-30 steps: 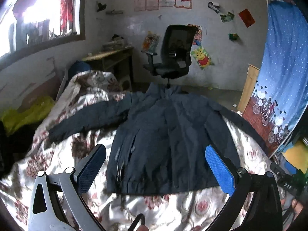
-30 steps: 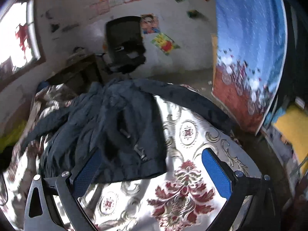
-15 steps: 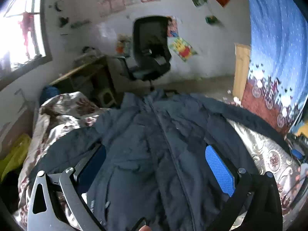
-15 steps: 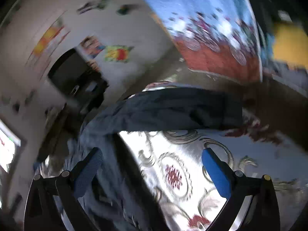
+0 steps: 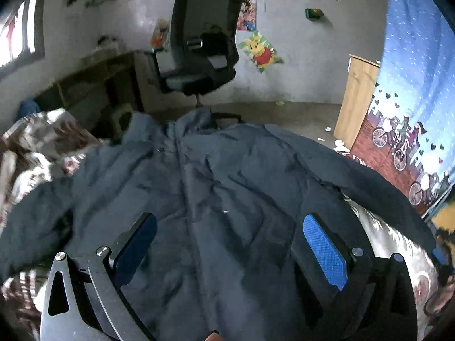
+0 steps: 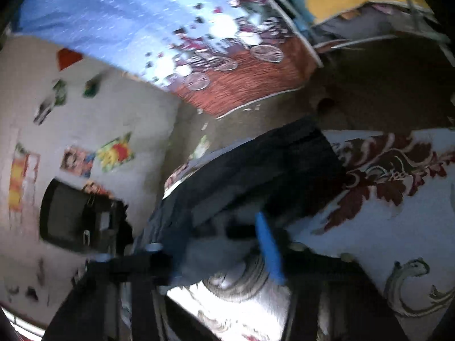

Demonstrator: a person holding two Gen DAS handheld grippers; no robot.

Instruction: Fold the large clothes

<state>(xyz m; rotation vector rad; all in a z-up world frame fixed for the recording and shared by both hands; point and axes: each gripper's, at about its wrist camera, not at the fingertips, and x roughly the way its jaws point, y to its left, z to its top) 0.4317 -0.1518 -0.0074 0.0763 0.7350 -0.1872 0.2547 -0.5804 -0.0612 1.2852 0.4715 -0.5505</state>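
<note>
- We are seeing the jacket (image 5: 216, 187) lying flat and face up on the bed (image 5: 392, 236), collar toward the chair (image 5: 202, 45); no fold looks made yet, so nearly all the task is remaining.
- Left of the jacket's zip, the left sleeve (image 5: 37, 213) is stretching out over the rumpled bedding, with room there for folding inward.
- We are holding the left gripper (image 5: 227, 244) spread wide over the jacket's chest, gripping nothing.
- Right of the zip, the right sleeve (image 6: 256, 170) is reaching toward the bed's edge, with the curtain (image 5: 412, 113) close beyond it.
- We are closing the right gripper (image 6: 227, 244) on that sleeve, we judge; the blur is making the grasp unsure.
- The bed right of the sleeve is lying bare.
</note>
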